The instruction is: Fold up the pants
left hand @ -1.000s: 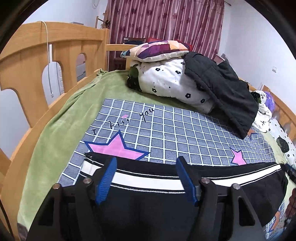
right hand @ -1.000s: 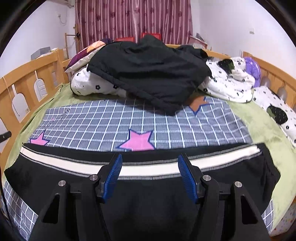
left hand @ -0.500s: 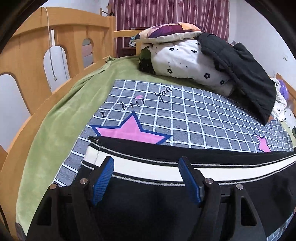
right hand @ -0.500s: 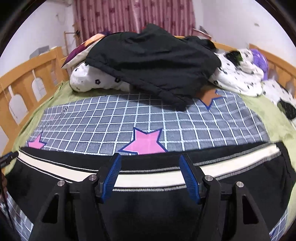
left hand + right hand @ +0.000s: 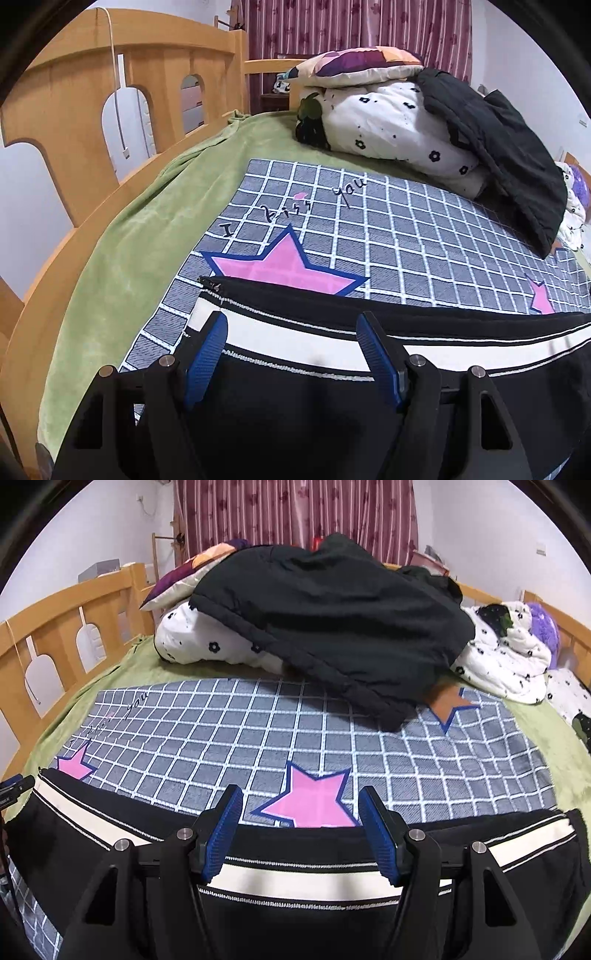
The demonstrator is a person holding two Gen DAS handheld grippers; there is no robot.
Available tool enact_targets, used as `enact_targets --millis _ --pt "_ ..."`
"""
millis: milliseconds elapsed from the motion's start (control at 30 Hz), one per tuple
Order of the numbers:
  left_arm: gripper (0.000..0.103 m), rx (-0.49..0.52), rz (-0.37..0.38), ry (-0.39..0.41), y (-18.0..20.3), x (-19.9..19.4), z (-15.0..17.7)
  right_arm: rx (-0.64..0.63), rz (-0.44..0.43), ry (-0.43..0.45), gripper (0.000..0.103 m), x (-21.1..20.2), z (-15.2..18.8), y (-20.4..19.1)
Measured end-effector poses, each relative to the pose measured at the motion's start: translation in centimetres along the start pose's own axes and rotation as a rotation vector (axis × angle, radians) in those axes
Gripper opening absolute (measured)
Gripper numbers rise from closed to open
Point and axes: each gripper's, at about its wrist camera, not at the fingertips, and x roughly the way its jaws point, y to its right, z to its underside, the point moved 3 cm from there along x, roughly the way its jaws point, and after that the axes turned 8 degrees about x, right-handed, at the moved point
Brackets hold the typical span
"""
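Note:
Black pants (image 5: 480,354) with a white side stripe lie stretched sideways across the grey checked blanket (image 5: 369,229). My left gripper (image 5: 291,332) hovers open over the pants' left end, its blue pads (image 5: 207,347) astride the stripe and nothing pressed between them. My right gripper (image 5: 301,812) is open too, above the far edge of the pants (image 5: 74,823) near a pink star (image 5: 314,801). The stripe passes under its fingers (image 5: 380,838). A bit of the left gripper (image 5: 14,786) shows at the left edge of the right wrist view.
A wooden bed rail (image 5: 74,122) runs along the left, over a green sheet (image 5: 122,251). At the far end, a black jacket (image 5: 332,620) drapes over a white flowered quilt (image 5: 388,122) and a pillow (image 5: 354,61). More bedding (image 5: 509,653) lies at the right.
Both grippers have sunk closer to the pants. The left one now sits nearer the pants' left end; the right one has slid forward to the pants' far edge. Both stay open.

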Motion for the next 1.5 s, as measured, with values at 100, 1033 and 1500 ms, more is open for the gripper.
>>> enact_targets --millis 100,1033,1500 --pt "0.07 -0.006 -0.015 -0.005 -0.2 0.4 0.1 -0.044 0.015 -0.014 0.064 0.5 0.7 -0.3" --pt "0.067 -0.093 0.168 -0.114 -6.9 6.0 0.4 -0.131 0.079 -0.073 0.064 4.3 2.8 1.6" --pt "0.021 -0.097 0.073 -0.061 -6.9 6.1 -0.3 -0.274 -0.019 -0.141 0.064 7.3 4.3 0.9"
